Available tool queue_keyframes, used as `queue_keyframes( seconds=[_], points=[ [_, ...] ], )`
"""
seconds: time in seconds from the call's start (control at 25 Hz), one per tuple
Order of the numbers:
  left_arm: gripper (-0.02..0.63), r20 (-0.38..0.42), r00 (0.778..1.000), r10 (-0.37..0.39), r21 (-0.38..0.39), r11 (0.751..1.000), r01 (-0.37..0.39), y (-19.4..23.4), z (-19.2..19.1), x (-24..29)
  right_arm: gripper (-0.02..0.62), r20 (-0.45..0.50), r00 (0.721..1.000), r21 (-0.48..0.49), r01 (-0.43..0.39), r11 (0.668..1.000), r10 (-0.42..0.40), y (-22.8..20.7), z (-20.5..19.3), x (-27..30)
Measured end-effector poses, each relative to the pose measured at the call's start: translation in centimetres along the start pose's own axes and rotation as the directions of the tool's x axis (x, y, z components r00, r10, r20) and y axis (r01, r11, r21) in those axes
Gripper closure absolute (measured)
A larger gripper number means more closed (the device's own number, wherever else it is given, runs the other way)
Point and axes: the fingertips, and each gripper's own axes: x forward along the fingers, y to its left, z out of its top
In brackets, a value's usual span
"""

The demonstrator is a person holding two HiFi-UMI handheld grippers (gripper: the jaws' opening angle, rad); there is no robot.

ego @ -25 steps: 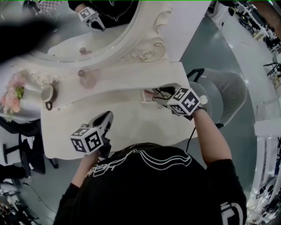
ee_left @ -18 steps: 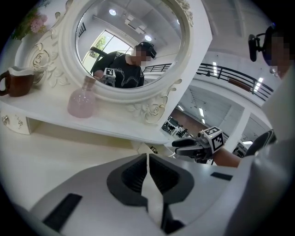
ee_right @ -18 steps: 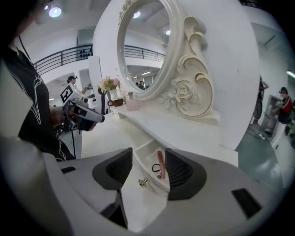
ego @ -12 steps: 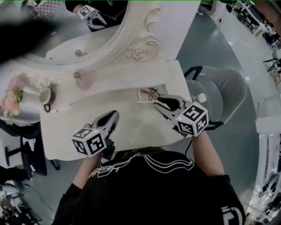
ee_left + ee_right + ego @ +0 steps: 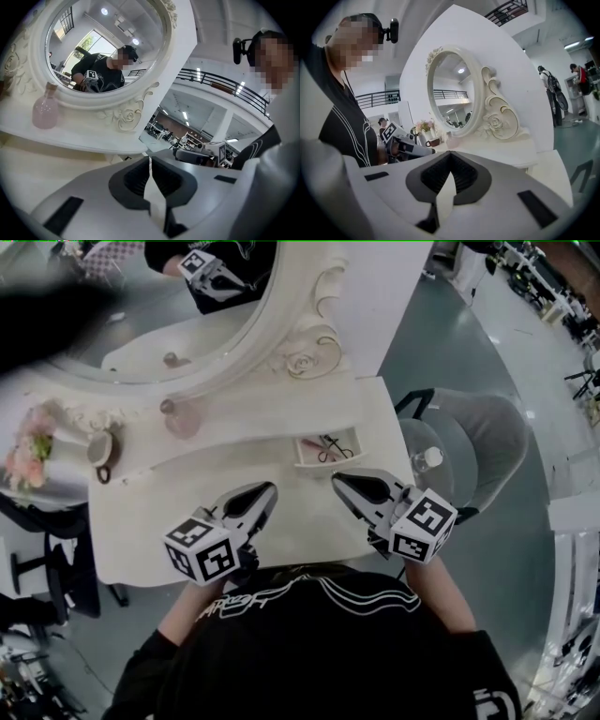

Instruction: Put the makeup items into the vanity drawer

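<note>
Makeup items (image 5: 326,444) lie inside the small open drawer (image 5: 305,457) near the right edge of the vanity top (image 5: 141,521): thin dark pieces plus something pinkish, too small to identify. Versus a second ago, the right gripper (image 5: 339,480) has pulled out of the drawer toward the front edge, its jaws just closing to fully clenched with nothing between them. Left gripper (image 5: 269,489), also clenched and empty, has shifted slightly toward the drawer, near the mid front edge.
</note>
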Motion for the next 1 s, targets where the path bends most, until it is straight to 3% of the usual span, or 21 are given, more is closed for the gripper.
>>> queue_keyframes(
  seconds=[0.2, 1.0],
  points=[
    [0.571, 0.013, 1.0, -0.029, 0.02, 0.999, 0.028, -0.9, 0.6, 0.1, 0.571, 0.003, 1.0, -0.013, 0.003, 1.0, -0.003, 0.2, 0.0, -0.2],
    [0.571, 0.004, 1.0, -0.023, -0.009, 1.0, 0.023, -0.1, -0.7, 0.4, 0.571, -0.017, 1.0, 0.011, 0.006, 1.0, -0.005, -0.1, -1.4, -0.2]
  ],
)
